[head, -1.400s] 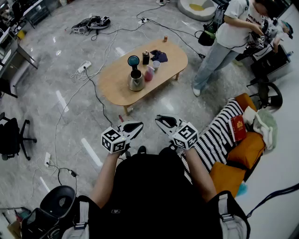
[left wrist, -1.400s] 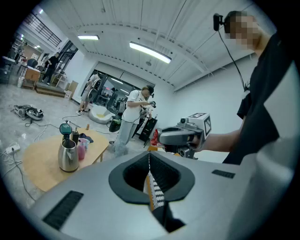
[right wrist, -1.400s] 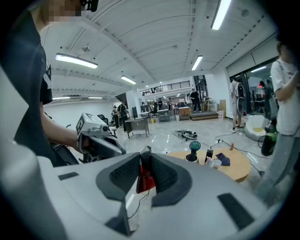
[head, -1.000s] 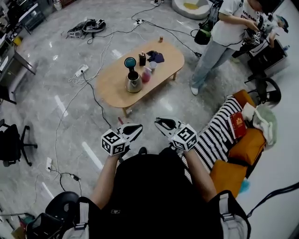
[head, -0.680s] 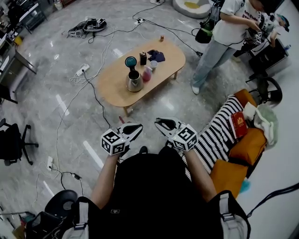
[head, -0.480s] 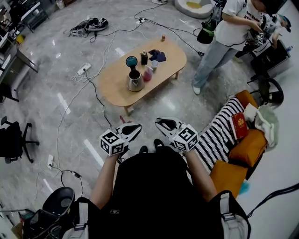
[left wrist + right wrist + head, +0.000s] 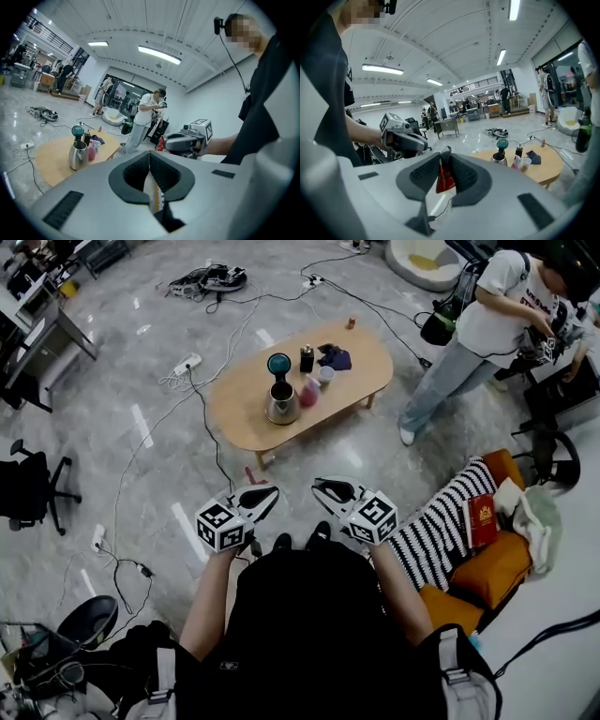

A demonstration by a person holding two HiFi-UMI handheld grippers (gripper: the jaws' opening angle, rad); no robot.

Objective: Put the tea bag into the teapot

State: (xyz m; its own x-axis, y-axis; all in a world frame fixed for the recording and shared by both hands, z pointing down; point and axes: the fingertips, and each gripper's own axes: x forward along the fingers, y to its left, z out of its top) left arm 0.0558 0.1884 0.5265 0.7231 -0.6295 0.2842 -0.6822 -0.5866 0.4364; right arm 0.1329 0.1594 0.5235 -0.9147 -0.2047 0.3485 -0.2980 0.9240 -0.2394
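The steel teapot (image 7: pixel 281 404) stands open on the oval wooden table (image 7: pixel 244 423), its teal lid (image 7: pixel 278 363) just behind it. Both grippers are held at waist height, well short of the table. In the left gripper view, my left gripper (image 7: pixel 151 178) is shut on a thin pale wrapper with an orange edge (image 7: pixel 155 197). In the right gripper view, my right gripper (image 7: pixel 443 164) is shut on a red tea bag (image 7: pixel 446 181), with a string and a pale pouch hanging below. The teapot (image 7: pixel 500 158) shows far ahead of it.
A dark bottle (image 7: pixel 307 357), a pink cup (image 7: pixel 309 390), a white cup and a dark cloth (image 7: pixel 335 356) share the table. A person (image 7: pixel 478 334) stands at its right end. Cables (image 7: pixel 202 399) cross the floor. A sofa with a striped blanket (image 7: pixel 436 521) lies to the right.
The head view has swung a little, so the table and the standing person sit further right. My shoes now show below the grippers. Both grippers keep their hold.
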